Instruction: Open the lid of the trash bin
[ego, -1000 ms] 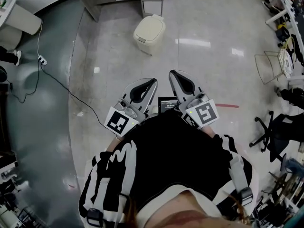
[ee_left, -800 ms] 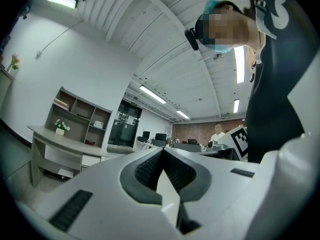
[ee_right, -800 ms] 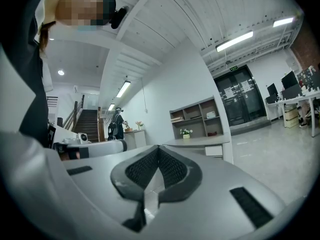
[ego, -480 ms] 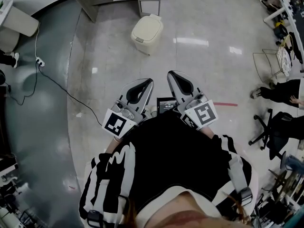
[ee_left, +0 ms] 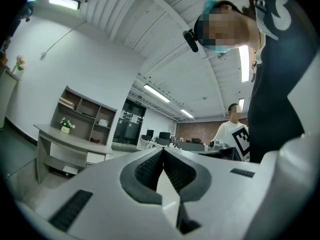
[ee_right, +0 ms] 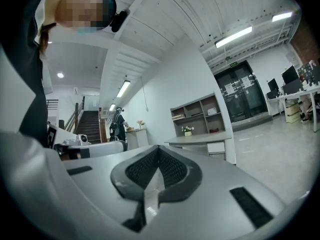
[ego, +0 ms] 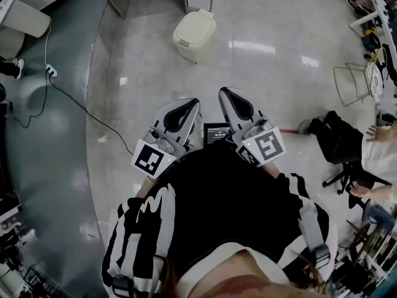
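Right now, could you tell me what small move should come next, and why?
Probably a step toward the bin: its lid is down, and it stands on the floor well ahead of the left claw and right claw, both shut and empty.

I see a glossy pale floor [ego: 267, 92] with a darker grey band along its left. The cream trash bin [ego: 195, 35] stands on it, lid down. A black cable [ego: 93, 120] trails from a white power strip [ego: 49, 73], and a red tape strip [ego: 289, 131] lies at the right.
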`<state>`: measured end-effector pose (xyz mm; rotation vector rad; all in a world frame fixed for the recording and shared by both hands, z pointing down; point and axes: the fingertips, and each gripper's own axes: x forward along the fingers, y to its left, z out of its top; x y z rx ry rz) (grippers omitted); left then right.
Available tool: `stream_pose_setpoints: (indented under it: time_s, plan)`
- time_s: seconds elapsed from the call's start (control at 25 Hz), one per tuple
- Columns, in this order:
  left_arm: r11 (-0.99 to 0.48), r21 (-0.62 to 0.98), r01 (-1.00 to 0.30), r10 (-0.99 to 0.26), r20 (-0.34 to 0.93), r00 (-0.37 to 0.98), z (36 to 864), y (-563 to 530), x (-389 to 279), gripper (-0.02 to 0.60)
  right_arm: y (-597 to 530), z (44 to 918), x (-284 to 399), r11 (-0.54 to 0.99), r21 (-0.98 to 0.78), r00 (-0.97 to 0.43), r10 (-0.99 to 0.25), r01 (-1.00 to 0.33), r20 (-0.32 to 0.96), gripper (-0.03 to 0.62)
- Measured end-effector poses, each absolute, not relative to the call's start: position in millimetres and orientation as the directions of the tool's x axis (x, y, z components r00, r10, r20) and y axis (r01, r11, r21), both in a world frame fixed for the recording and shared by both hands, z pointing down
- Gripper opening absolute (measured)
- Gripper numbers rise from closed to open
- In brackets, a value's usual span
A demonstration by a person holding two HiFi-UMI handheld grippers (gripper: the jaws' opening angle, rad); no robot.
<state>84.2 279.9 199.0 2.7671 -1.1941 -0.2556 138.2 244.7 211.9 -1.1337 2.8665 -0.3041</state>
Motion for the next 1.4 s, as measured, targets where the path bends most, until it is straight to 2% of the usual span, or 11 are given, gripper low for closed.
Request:
stream_pose_setpoints:
  time_s: [1.4]
  plan:
    - [-0.737, 0.148, -0.659, -0.675, -0.126, 0.727, 195.8, 90.3, 38.1, 0.005, 61.3, 207.2, 93.4, 0.669, -0.176, -0.682, -0.731, -0.722, 0.024, 0.005]
